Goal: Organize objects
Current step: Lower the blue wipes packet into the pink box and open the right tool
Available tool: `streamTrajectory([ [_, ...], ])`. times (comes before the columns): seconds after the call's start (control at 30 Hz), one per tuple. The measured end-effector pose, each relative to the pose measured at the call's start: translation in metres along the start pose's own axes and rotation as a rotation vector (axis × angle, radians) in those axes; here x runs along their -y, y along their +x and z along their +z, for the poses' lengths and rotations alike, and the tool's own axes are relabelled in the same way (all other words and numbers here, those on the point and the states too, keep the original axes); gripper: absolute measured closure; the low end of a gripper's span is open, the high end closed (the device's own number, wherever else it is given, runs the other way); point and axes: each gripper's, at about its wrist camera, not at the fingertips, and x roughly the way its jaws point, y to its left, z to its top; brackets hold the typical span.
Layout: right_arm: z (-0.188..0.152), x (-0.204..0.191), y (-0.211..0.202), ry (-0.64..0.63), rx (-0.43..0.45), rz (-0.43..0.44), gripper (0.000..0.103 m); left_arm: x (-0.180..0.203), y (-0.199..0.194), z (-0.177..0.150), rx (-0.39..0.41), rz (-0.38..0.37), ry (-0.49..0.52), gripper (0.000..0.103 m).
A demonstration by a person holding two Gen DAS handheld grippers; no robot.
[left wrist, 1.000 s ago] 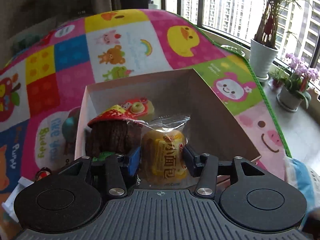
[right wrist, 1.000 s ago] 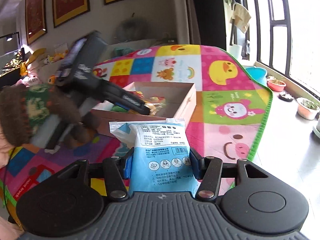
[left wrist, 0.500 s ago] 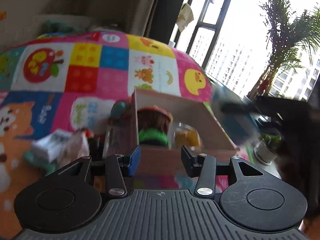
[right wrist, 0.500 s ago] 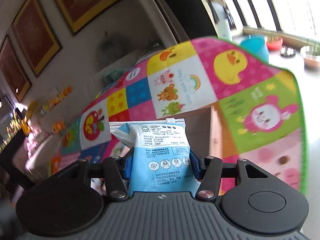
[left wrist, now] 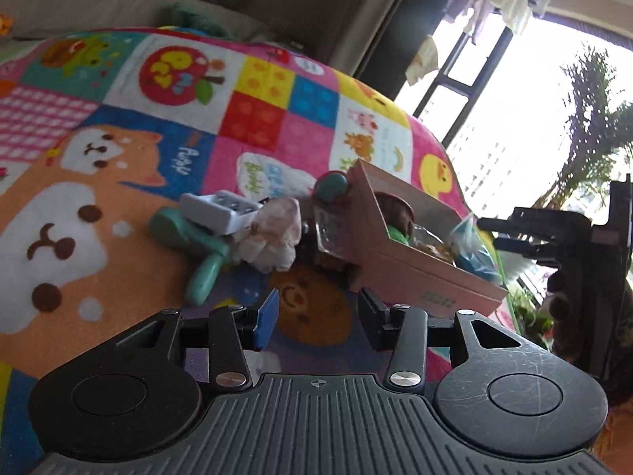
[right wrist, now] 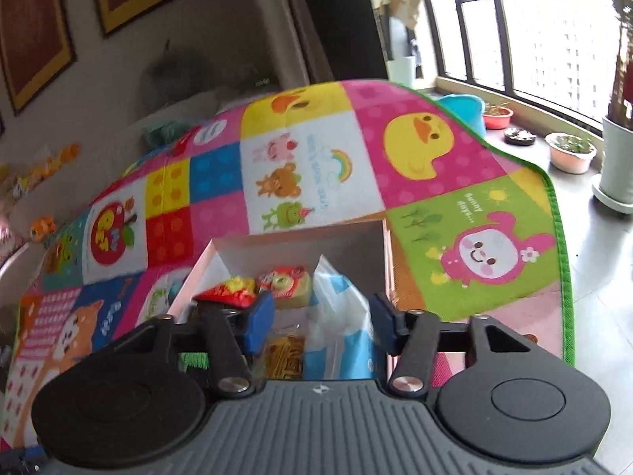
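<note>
My left gripper hangs over the colourful play mat with its fingers parted and nothing between them; only the bear patch of the mat shows in the gap. Ahead of it lies a small heap on the mat: a teal toy with a white block-shaped thing lying on it, a crumpled pale cloth just beside those, and a clear bottle with a teal cap leaning against the outer wall of the pink cardboard box.

My right gripper is over that same box, pointing down into it. Its fingers are closing, yet from the wrist view the pads do not press on anything: the blue-and-white tissue pack stands in the box between them, nearer the right finger, and I cannot tell whether it touches that pad. To the left of the pack inside the box are a yellow bread packet, a red-and-yellow snack bag and a small red-and-yellow toy behind them. From the left wrist view the same pack shows at the near corner of the box, with the right gripper just beyond it against the bright window.
</note>
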Motion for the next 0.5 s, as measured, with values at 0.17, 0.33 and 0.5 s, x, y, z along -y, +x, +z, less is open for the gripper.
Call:
streamTrajectory([
  [0.17,-0.020,-0.007,0.028,-0.073,-0.053,-0.038,0.065,-0.002,-0.006,-0.003,0.013,0.026,0.024,0.055],
  [0.33,-0.028,-0.023,0.005,-0.164,-0.005,-0.004,0.063,-0.003,-0.010,0.003,0.054,0.089,0.075,0.055],
  [0.5,-0.065,-0.046,-0.037,-0.334,0.059,0.071,0.029,0.003,-0.001,0.022,0.071,0.067,0.107,0.055],
])
